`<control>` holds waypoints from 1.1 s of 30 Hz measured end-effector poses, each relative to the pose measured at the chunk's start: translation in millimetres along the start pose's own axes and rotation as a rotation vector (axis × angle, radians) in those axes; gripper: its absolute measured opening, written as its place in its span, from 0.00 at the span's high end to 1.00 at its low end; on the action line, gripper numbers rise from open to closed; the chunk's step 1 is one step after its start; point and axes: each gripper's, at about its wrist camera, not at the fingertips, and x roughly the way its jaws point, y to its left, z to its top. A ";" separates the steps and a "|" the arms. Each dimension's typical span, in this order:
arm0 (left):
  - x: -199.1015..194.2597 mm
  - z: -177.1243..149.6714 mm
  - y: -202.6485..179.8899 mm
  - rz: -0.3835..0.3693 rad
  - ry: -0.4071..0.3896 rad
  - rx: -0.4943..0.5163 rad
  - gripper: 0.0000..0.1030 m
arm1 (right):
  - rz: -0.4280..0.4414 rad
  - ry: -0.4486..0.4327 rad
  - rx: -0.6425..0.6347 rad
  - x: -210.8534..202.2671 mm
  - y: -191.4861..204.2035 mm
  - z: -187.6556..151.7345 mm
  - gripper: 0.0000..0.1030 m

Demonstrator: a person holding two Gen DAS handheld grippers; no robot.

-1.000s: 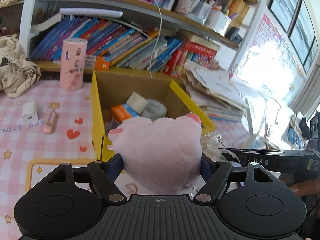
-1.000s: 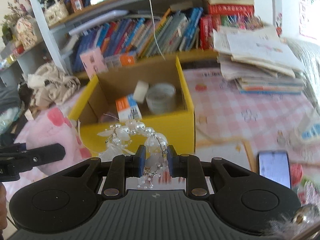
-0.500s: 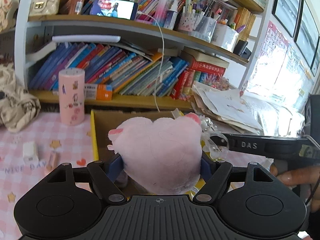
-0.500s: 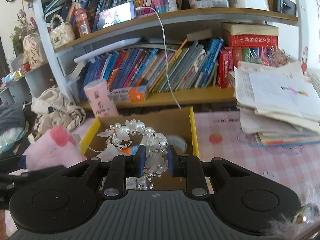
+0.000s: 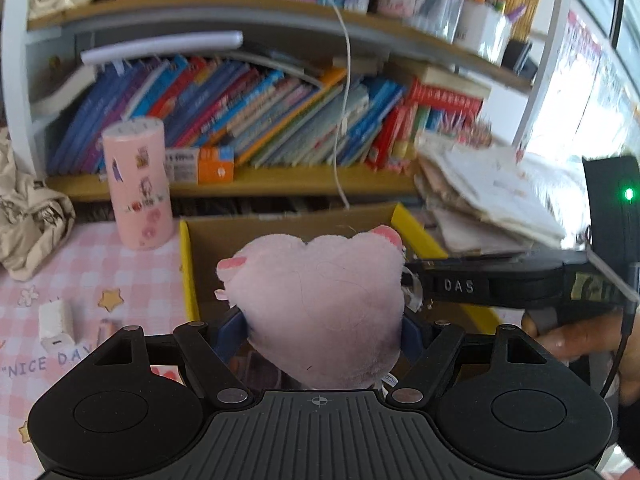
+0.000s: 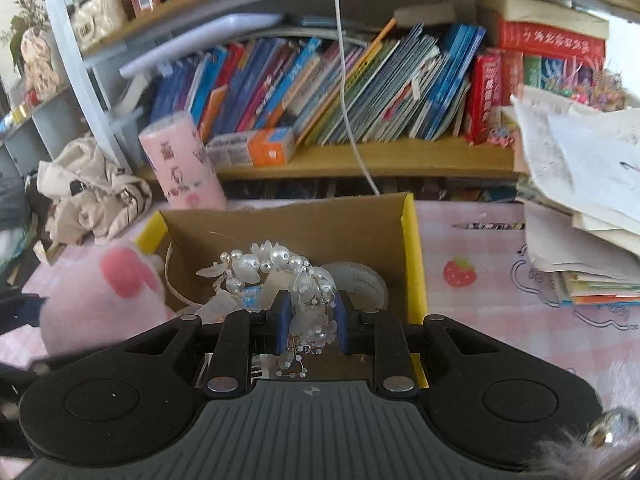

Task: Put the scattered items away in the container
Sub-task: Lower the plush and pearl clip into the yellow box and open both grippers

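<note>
My left gripper (image 5: 320, 332) is shut on a pink plush toy (image 5: 320, 304) and holds it over the yellow cardboard box (image 5: 185, 264). My right gripper (image 6: 310, 316) is shut on a white pearl-and-flower headband (image 6: 276, 268), held over the same box (image 6: 412, 256). The plush also shows at the left in the right wrist view (image 6: 100, 300). A tape roll (image 6: 360, 280) lies inside the box. The right gripper's body (image 5: 500, 284) crosses the left wrist view just right of the plush.
A pink sticker-covered cylinder (image 5: 138, 184) stands behind the box's left corner. A white charger (image 5: 54, 324) lies on the pink checked cloth at left. A beige bag (image 5: 32, 220) sits far left. A paper and book stack (image 6: 588, 224) is at right. Bookshelves (image 5: 256, 120) rise behind.
Both grippers have moved forward over the box with their loads still held. The box's back wall is now closer and the right gripper sits nearer the plush.
</note>
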 end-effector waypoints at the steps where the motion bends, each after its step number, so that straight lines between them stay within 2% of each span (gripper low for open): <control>1: 4.3 -0.8 -0.7 -0.001 0.011 0.007 0.24 | -0.001 0.002 0.001 3.5 -0.3 1.7 0.79; 7: 21.2 -5.0 -4.3 -0.002 0.062 0.033 0.24 | -0.001 0.006 -0.002 19.6 -0.2 19.8 0.79; 17: 36.3 -10.5 -3.2 0.030 0.154 0.040 0.23 | 0.044 0.137 -0.060 55.1 21.0 19.2 0.79; 25: 38.0 -11.3 -5.6 0.024 0.172 0.042 0.19 | 0.064 0.199 -0.036 69.0 19.5 17.9 0.76; 29: 32.1 -10.0 -8.6 0.041 0.151 0.045 0.19 | 0.064 0.198 -0.019 67.7 16.8 17.9 0.66; 33: 15.5 -6.1 -16.5 0.041 0.087 0.067 0.19 | 0.061 0.180 -0.007 59.9 13.8 18.0 0.53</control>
